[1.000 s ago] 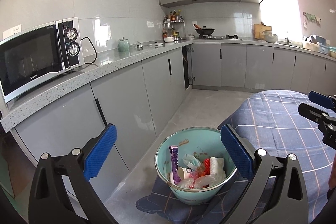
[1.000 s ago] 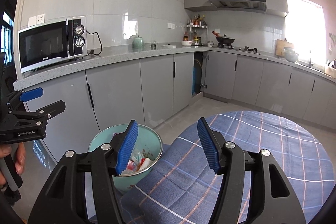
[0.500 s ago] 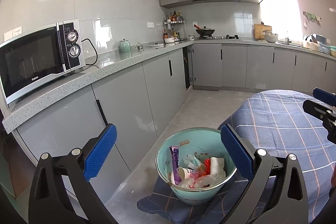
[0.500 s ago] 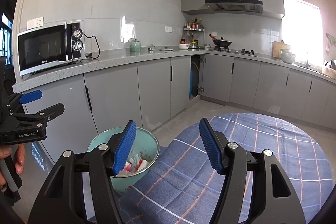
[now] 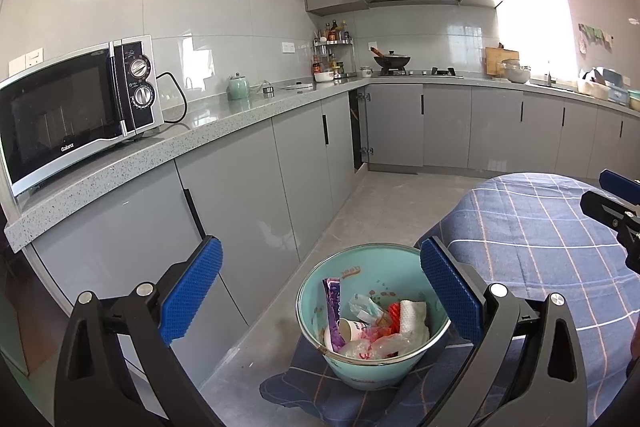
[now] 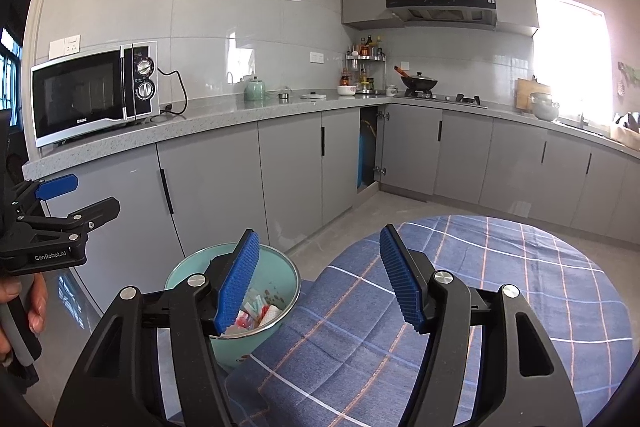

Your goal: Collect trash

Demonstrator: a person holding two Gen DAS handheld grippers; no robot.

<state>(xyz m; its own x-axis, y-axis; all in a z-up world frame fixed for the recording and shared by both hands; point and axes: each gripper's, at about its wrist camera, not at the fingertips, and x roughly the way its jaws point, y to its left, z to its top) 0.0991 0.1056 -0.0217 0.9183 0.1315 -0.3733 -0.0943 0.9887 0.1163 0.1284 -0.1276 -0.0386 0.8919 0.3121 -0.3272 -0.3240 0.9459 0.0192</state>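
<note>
A teal bucket stands low between the counter and the table, on a fold of blue checked cloth. It holds trash: a purple wrapper, a paper cup, clear plastic, white tissue and something red. My left gripper hangs above and just short of it, jaws wide open and empty. My right gripper is open and empty too, over the cloth edge to the right of the bucket. Each gripper shows at the edge of the other's view: the right gripper and the left gripper with a hand on its handle.
A round table under blue checked cloth fills the right side. Grey cabinets and a speckled counter run along the left and back, with a microwave on top. One cabinet door stands ajar. Grey floor lies between.
The right gripper's jaws have spread slightly wider. Nothing else has visibly moved.
</note>
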